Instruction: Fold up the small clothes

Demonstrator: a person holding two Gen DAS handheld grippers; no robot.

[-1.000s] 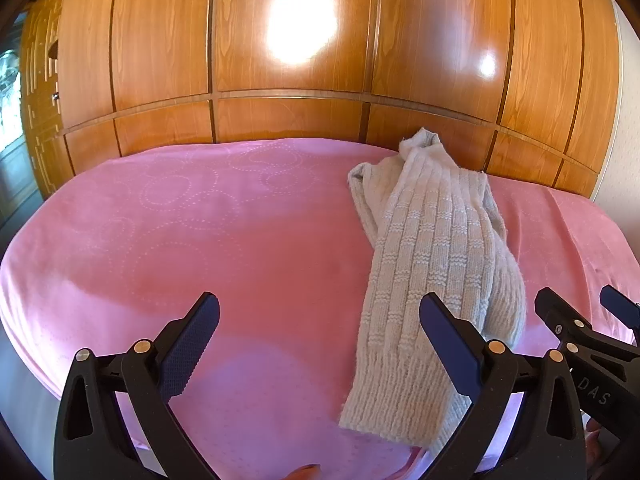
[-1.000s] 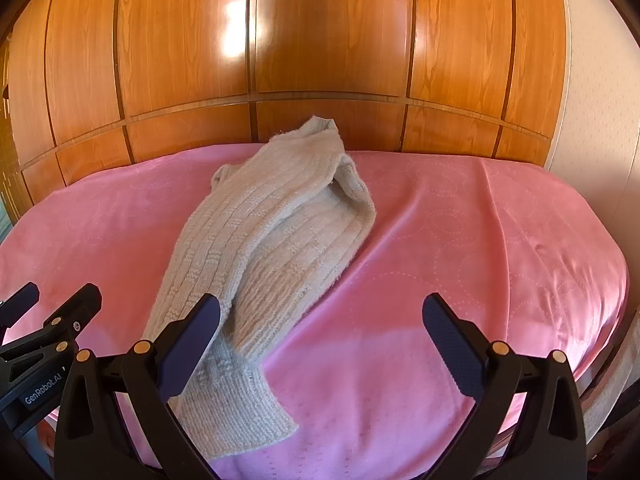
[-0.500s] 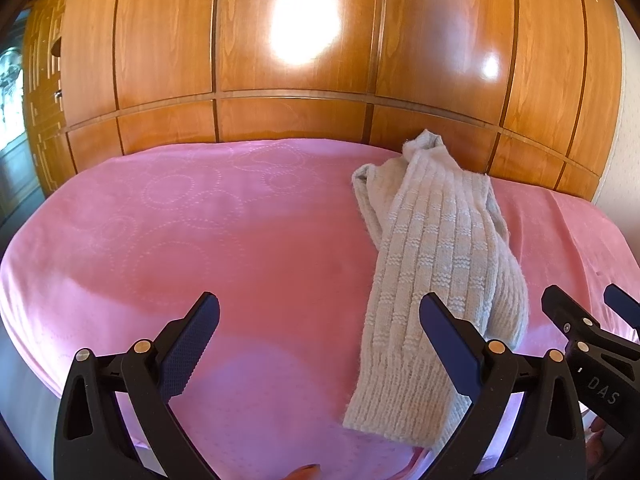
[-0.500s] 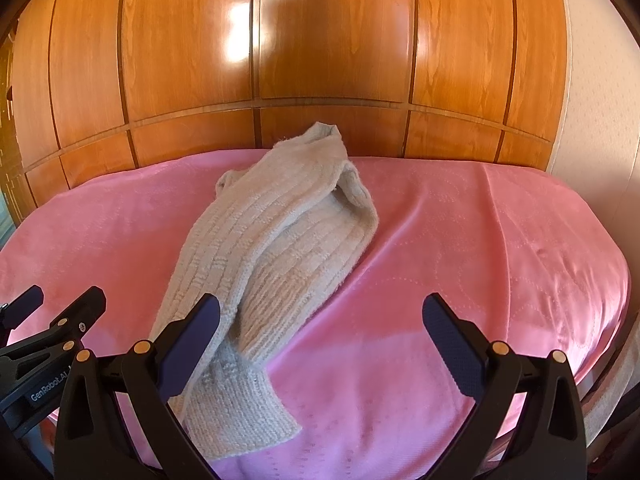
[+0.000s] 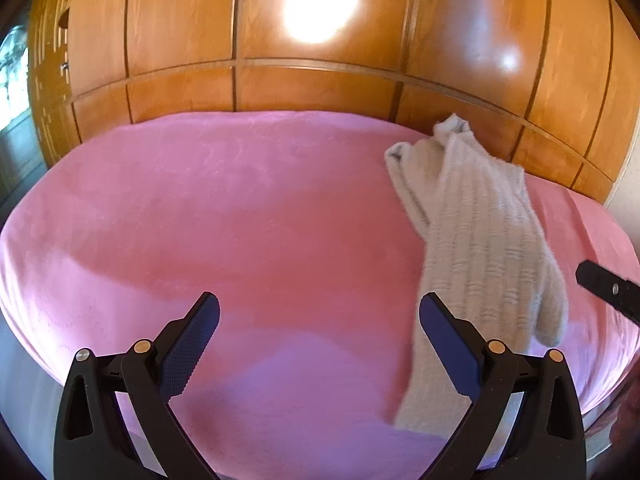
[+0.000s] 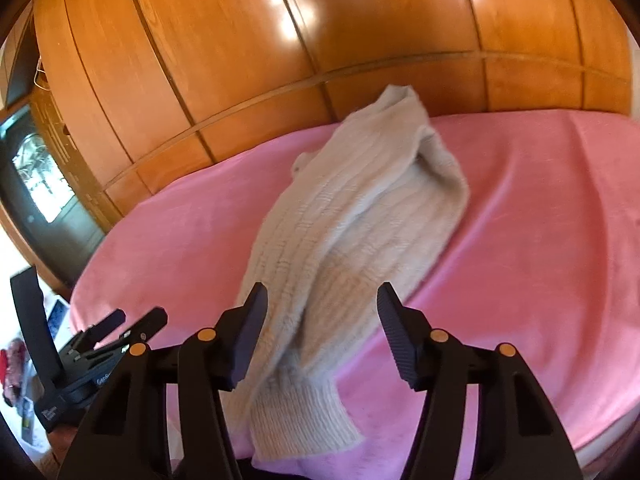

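A beige ribbed knit garment (image 5: 476,232) lies lengthwise on the pink bedcover (image 5: 240,216), its ribbed hem toward me. My left gripper (image 5: 320,344) is open and empty over bare cover, left of the garment; its right finger stands in front of the garment's near end. My right gripper (image 6: 320,334) is open, its jaws closer together than before, straddling the lower part of the garment (image 6: 352,248) without gripping it. The right gripper's tip (image 5: 600,284) shows at the left view's right edge. The left gripper (image 6: 120,328) shows at the right view's lower left.
A glossy wooden panelled wardrobe (image 5: 320,40) runs behind the bed. The bed's near edge lies just below both grippers. A dark doorway with glass (image 6: 44,184) and some clutter on the floor (image 6: 16,364) sit at the right view's left side.
My right gripper has moved left over the garment and tilted, and its jaws have narrowed. My left gripper has shifted slightly left; the garment lies as before.
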